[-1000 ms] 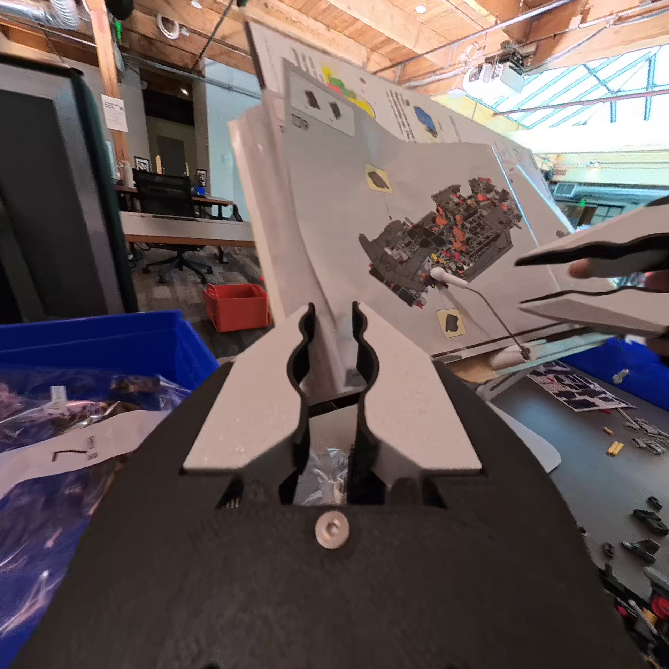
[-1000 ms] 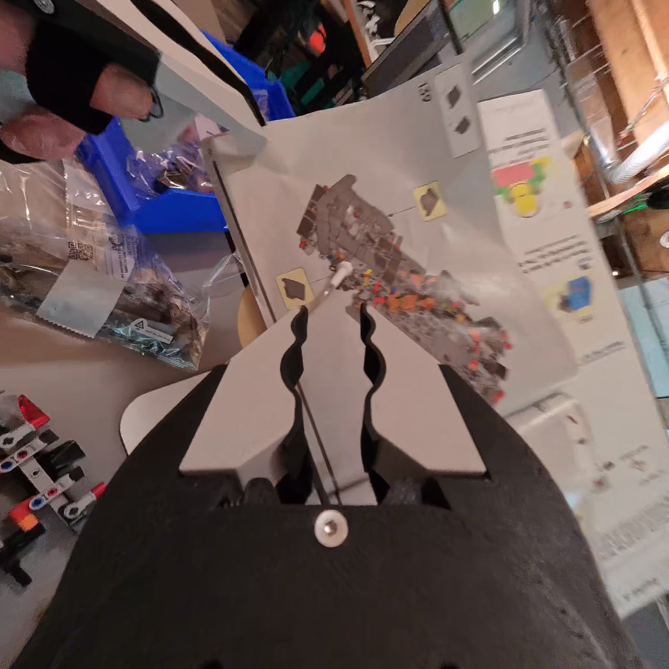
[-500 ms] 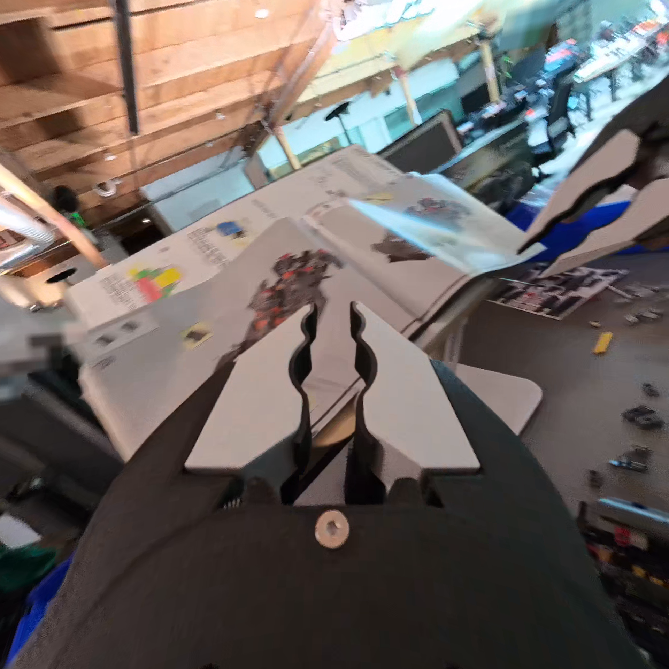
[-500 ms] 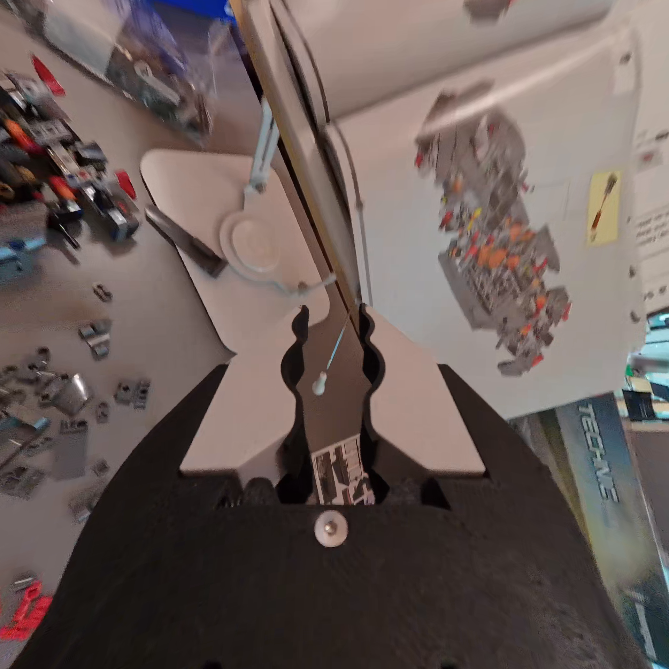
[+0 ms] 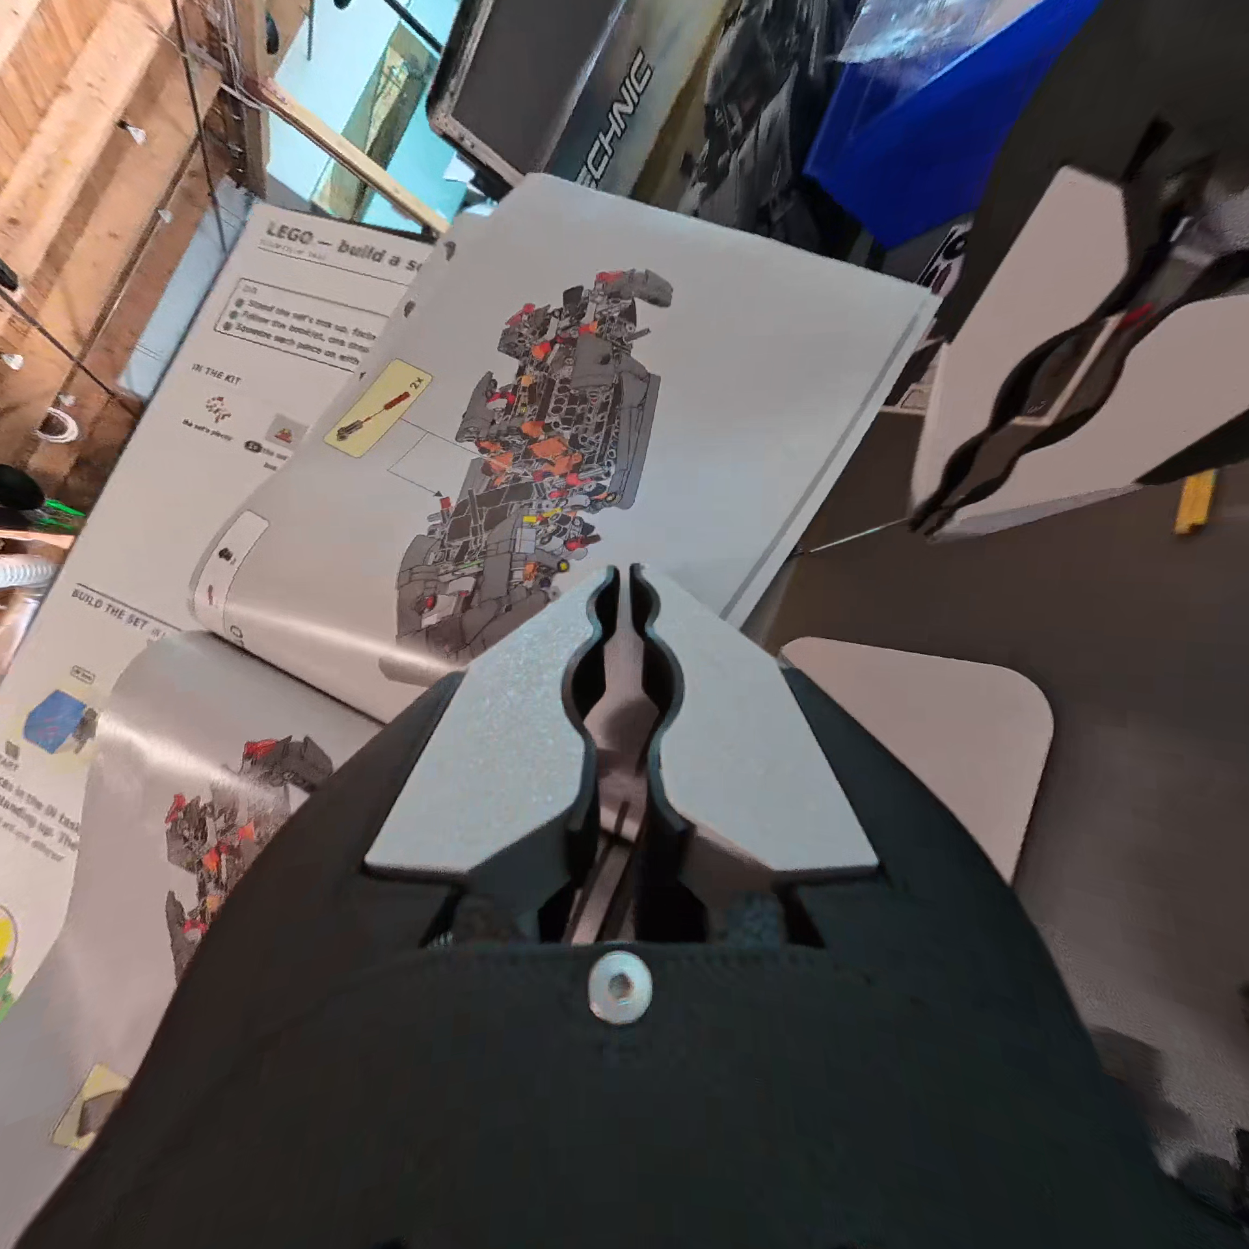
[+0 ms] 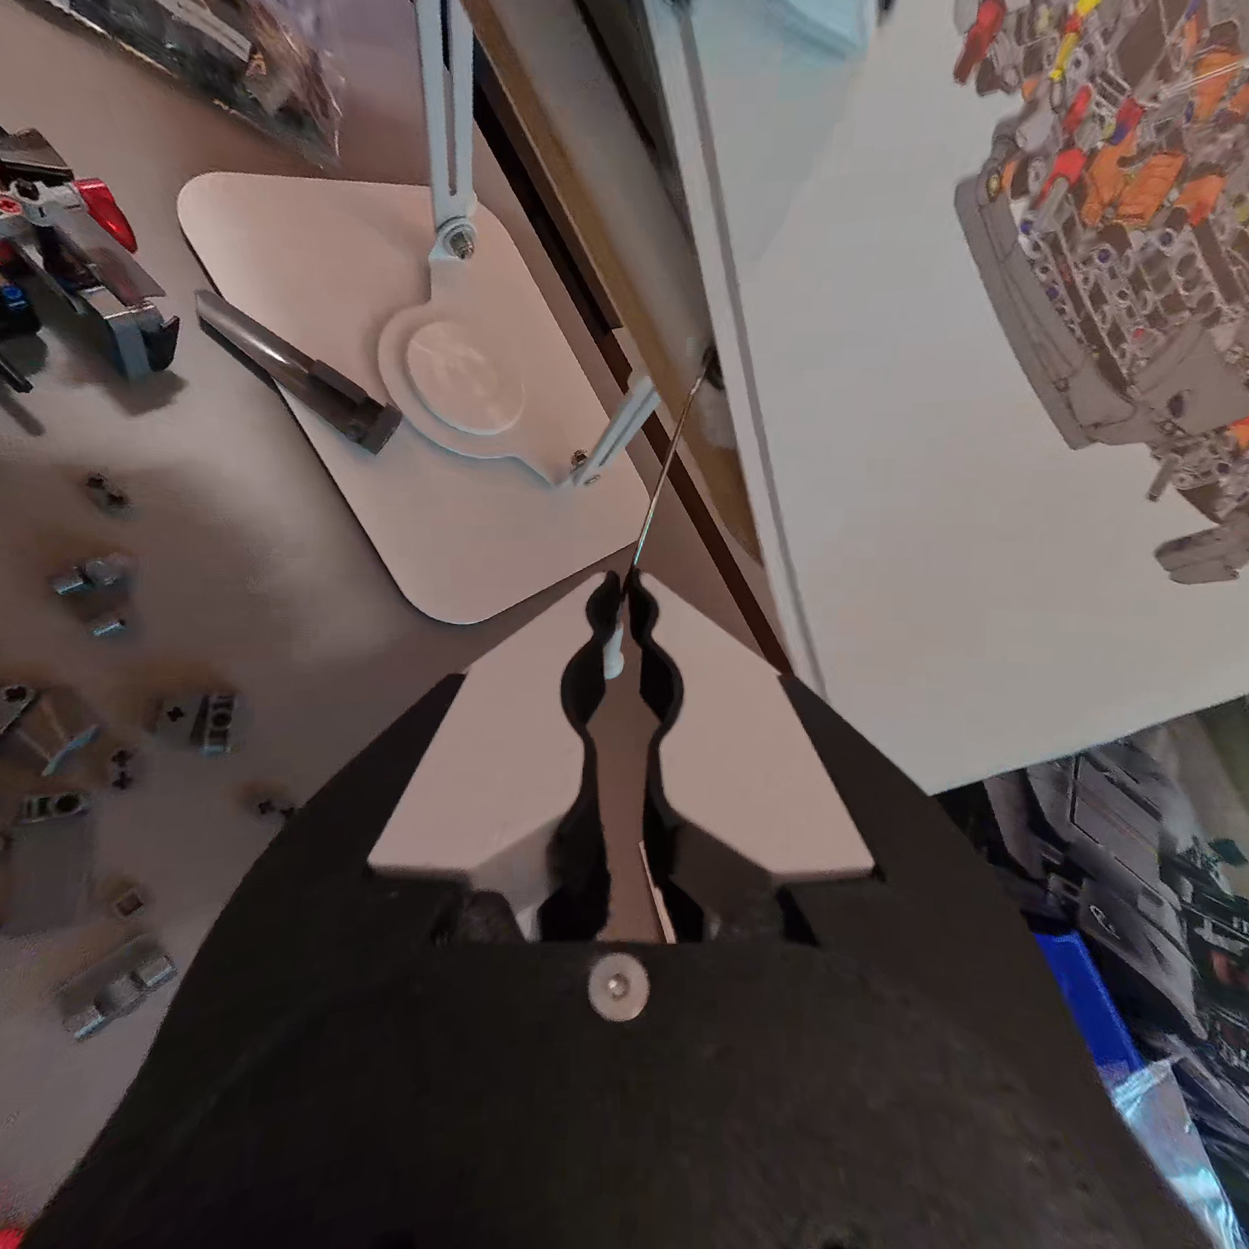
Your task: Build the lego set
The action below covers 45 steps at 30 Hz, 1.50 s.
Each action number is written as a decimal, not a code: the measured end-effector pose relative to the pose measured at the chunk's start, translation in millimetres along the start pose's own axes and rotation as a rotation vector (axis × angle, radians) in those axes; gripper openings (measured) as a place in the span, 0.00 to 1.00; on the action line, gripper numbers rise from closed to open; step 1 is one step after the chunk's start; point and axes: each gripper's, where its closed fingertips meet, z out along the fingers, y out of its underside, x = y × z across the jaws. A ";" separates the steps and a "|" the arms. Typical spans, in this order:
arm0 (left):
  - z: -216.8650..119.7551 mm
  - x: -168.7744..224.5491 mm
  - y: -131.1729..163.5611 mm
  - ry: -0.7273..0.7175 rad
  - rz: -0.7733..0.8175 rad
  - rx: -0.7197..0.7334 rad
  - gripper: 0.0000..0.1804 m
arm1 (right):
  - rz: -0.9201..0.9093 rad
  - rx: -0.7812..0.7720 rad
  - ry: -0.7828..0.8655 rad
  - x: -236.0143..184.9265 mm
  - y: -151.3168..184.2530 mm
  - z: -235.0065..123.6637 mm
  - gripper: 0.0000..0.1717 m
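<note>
Grey table (image 6: 203, 513): wire page-holder (image 6: 666, 466) pinched between right jaws.

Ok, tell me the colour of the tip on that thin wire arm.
White tip, seen best in the right wrist view.

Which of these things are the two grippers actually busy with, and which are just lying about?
In use:
- right gripper, shut on the stand's wire page clip
- left gripper, jaws together, at the open booklet's lower edge
- white stand base

Lying about:
- loose grey pieces
- partly built model
- dark bar on the base
- blue bin
</note>
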 end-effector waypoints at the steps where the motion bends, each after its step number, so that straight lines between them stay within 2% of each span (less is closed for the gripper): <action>1: 5.0 0.7 0.5 -0.007 0.004 -0.010 0.00 | -0.009 0.003 -0.003 -0.8 -0.5 0.1 0.00; 4: 16.6 -0.7 3.4 -0.042 0.038 -0.043 0.00 | -0.032 -0.022 0.028 7.5 0.9 -6.1 0.00; 8: 27.6 1.5 8.7 -0.062 0.051 -0.060 0.00 | -0.152 -0.061 0.085 22.8 -4.4 -25.2 0.00; 15: 30.4 2.8 9.7 -0.049 0.044 -0.089 0.00 | -0.604 -0.244 0.220 50.4 -18.7 -37.9 0.00; 19: 31.2 3.0 10.1 -0.032 0.020 -0.091 0.00 | -0.805 -0.311 0.275 69.4 -29.6 -34.0 0.00; 24: 31.6 4.8 9.5 -0.020 0.011 -0.094 0.00 | -0.957 -0.279 0.330 88.5 -45.7 -11.8 0.00; 27: 31.2 4.8 10.9 -0.022 0.009 -0.101 0.00 | -0.892 -0.215 0.323 90.9 -51.9 -2.0 0.03; 29: 30.3 5.9 10.0 -0.006 -0.021 -0.094 0.00 | -0.811 -0.193 0.324 99.6 -51.6 -4.6 0.13; 31: 27.4 6.8 8.1 0.013 -0.048 -0.080 0.00 | -0.738 -0.189 0.320 106.5 -48.3 -12.6 0.18; 35: 10.9 2.5 -4.5 0.033 -0.087 0.013 0.09 | -0.634 -0.167 0.366 121.2 -46.3 -44.8 0.20; 40: -39.8 -7.0 -23.4 0.060 -0.148 0.133 0.13 | -0.578 -0.159 0.410 110.8 -39.3 -93.6 0.18; 45: -107.1 -8.2 -5.9 0.061 -0.168 0.121 0.14 | -0.459 -0.105 0.339 72.2 -29.9 -135.9 0.15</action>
